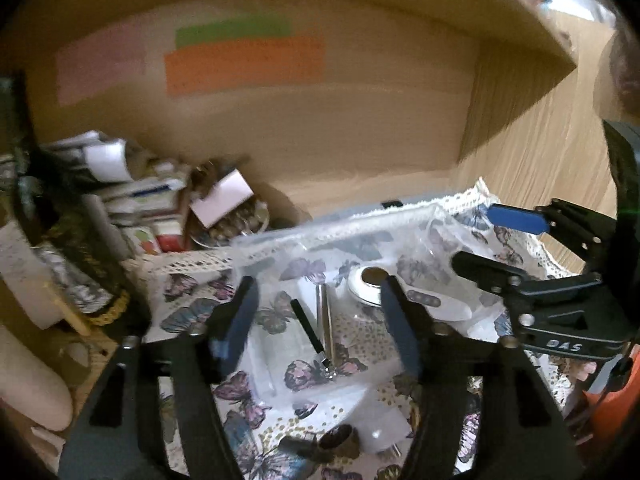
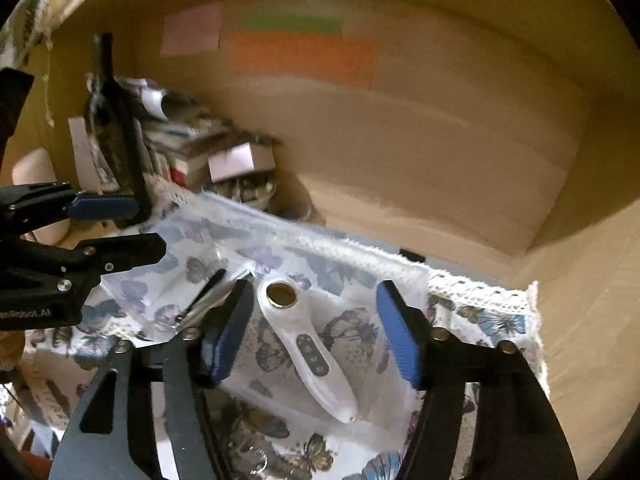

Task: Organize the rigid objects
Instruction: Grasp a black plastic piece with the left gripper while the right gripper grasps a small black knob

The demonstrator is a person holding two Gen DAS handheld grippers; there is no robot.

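Observation:
A clear plastic container (image 1: 320, 232) stands on a butterfly-print cloth (image 1: 192, 304). In it lie a white handheld device with a round metal head (image 1: 400, 292), a thin metal tool (image 1: 326, 328) and a black stick (image 1: 306, 326). My left gripper (image 1: 320, 312) is open above the tools, empty. My right gripper (image 2: 316, 332) is open, its fingers on either side of the white device (image 2: 308, 344), apart from it. The right gripper also shows in the left wrist view (image 1: 480, 240), and the left gripper in the right wrist view (image 2: 136, 228). The container's far wall (image 2: 304, 232) lies just ahead.
A pile of boxes and papers (image 1: 132, 196) and a bowl of small items (image 1: 236, 224) sit at the back left against a wooden shelf wall (image 1: 320, 132). A dark bottle (image 2: 116, 128) stands left. A white plug (image 1: 380, 428) and dark small items (image 1: 336, 440) lie near.

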